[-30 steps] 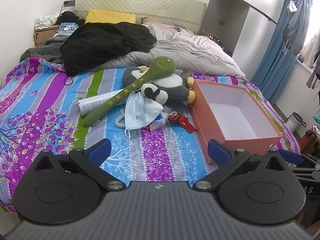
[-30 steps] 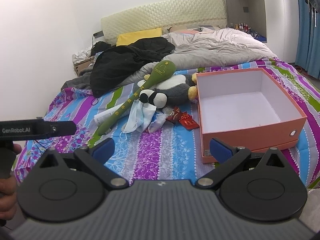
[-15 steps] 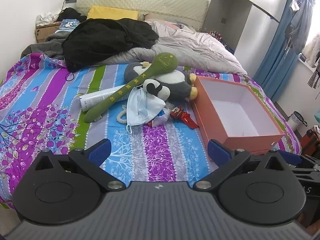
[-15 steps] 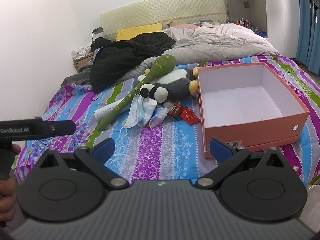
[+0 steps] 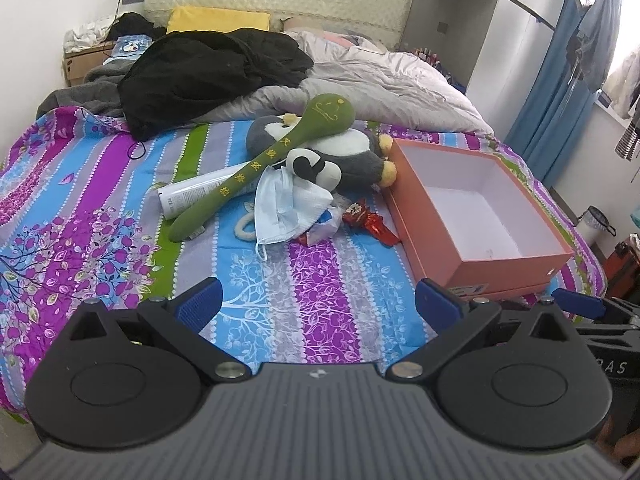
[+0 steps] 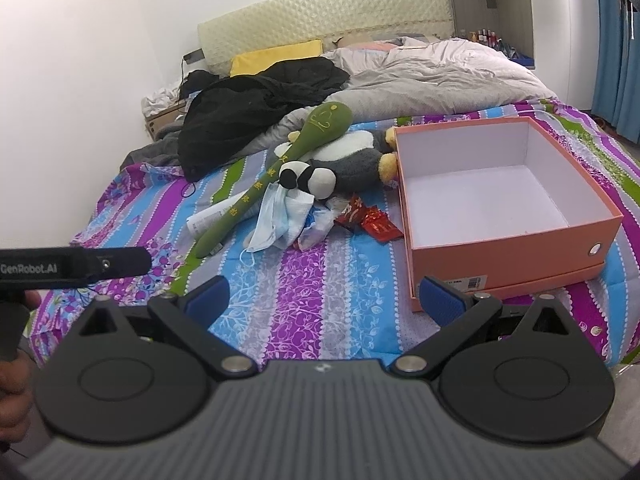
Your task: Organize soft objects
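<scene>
The right gripper point(image 6: 324, 294) is seen with its jaws spread wide above the striped bedspread point(image 6: 312, 304), nothing being held between them. Just beyond the right jaw an open orange box point(image 6: 508, 248) is set, its white inside bare, while ahead of the gap and to the left a heap is formed by a grey penguin plush point(image 6: 352, 160), a small panda plush point(image 6: 308, 176), a long green plush point(image 6: 280, 184) laid across them, and blue face masks point(image 6: 272, 220). Red wrappers point(image 6: 370, 220), possibly snack packets, are found between the heap and the box, touching neither jaw.
</scene>
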Demonstrator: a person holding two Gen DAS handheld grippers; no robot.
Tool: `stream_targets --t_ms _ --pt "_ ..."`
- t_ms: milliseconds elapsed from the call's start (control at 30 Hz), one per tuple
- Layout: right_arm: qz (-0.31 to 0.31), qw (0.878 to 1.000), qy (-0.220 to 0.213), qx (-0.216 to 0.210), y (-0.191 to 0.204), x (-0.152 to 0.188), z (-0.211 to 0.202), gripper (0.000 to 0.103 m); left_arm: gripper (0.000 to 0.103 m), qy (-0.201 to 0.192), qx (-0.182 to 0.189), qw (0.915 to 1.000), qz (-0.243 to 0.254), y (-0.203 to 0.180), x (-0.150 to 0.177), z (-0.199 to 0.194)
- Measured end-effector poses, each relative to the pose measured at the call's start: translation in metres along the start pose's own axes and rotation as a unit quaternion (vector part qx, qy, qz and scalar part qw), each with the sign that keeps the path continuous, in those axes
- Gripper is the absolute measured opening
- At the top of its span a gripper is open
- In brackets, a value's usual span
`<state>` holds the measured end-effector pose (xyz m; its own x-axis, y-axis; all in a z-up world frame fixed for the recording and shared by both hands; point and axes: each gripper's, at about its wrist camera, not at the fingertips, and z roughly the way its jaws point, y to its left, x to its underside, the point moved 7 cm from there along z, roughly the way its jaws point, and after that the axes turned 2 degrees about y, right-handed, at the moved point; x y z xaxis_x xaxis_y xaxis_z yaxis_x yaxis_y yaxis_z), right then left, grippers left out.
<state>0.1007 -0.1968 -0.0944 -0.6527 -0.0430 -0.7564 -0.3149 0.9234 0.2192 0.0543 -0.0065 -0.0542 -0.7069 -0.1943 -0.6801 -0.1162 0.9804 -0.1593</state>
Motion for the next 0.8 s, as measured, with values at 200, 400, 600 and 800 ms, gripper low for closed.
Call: stream_targets --t_ms 200,400,600,800 --pt "0.002 1.000 0.003 0.005 -0.001 0.001 0.006 0.103 0.103 0.007 0.009 0.9999 -0.004 0.001 -0.001 0.007" --pt "0.007 1.000 0.017 0.019 -0.007 0.002 0.017 0.103 0.103 0.023 0.010 0.9997 -0.004 0.003 -0.001 0.020" --pt "-0.005 0.999 0.020 0.025 -0.005 0.004 0.027 0.103 0.103 0.027 0.012 0.9996 -0.005 0.005 -0.003 0.032" --pt "-0.003 0.999 0.012 0.031 -0.007 0.000 0.033 0.098 0.103 0.027 0.021 0.9994 -0.009 0.010 -0.010 0.044"
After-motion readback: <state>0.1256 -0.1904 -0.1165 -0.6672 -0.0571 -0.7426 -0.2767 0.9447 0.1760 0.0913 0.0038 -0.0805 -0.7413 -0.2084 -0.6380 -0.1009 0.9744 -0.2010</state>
